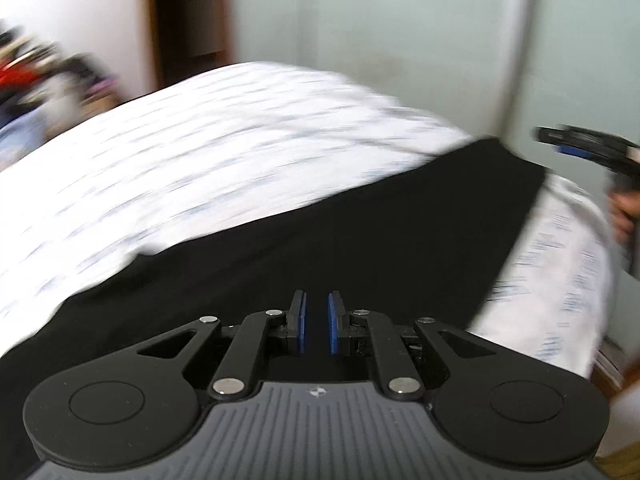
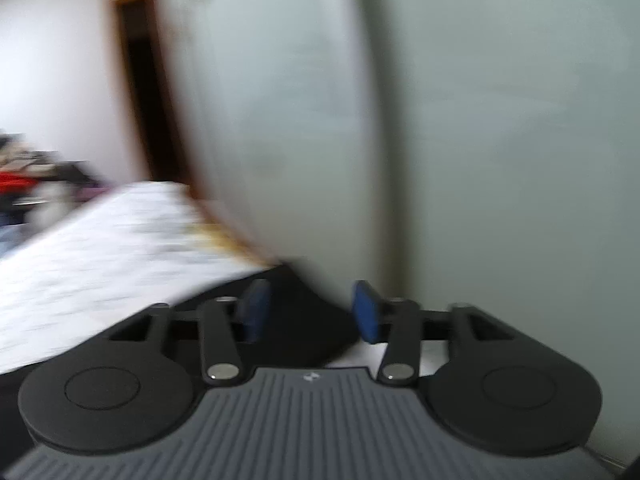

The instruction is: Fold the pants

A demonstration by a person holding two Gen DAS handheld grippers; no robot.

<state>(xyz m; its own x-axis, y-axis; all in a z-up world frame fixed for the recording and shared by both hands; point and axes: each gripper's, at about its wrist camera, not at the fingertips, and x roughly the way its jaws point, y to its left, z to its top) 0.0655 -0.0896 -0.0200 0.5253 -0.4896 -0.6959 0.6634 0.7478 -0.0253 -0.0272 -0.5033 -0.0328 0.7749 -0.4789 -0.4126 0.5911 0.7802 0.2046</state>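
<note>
Black pants (image 1: 360,224) lie spread across a bed with a white patterned sheet (image 1: 200,152). My left gripper (image 1: 318,322) hovers over the near part of the pants, its blue pads a narrow gap apart, with dark cloth showing between them; a grip is unclear. My right gripper (image 2: 310,310) is open and empty, with a corner of the pants (image 2: 312,328) below its pads. It also shows in the left wrist view (image 1: 580,148) at the far right, held in a hand. Both views are motion-blurred.
A pale green wall (image 2: 480,120) stands right behind the bed. A dark doorway (image 2: 140,80) and a cluttered pile (image 1: 40,68) lie to the left. The bed's right edge (image 1: 600,280) drops off near the hand.
</note>
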